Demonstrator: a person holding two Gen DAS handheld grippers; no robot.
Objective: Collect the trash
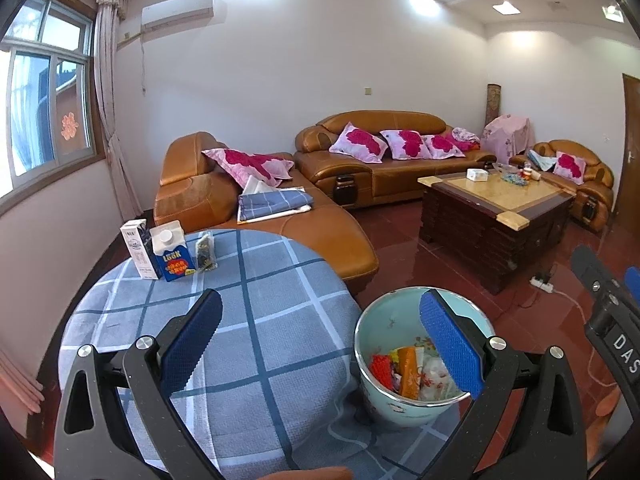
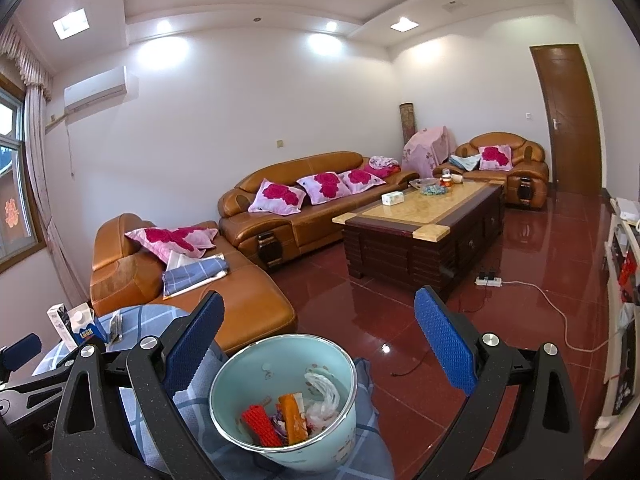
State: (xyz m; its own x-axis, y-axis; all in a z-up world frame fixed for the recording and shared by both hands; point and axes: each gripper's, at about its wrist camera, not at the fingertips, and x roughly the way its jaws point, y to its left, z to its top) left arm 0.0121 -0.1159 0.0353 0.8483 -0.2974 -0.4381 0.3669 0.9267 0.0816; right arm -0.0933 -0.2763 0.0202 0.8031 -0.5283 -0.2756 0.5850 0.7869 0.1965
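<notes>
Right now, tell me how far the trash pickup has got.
Done: the bin beside the table already holds wrappers and a plastic bag.
In hand: nothing. The left gripper and right gripper are both open and empty.
Left: a white carton, a blue carton and a small packet stand at the table's far edge.
</notes>
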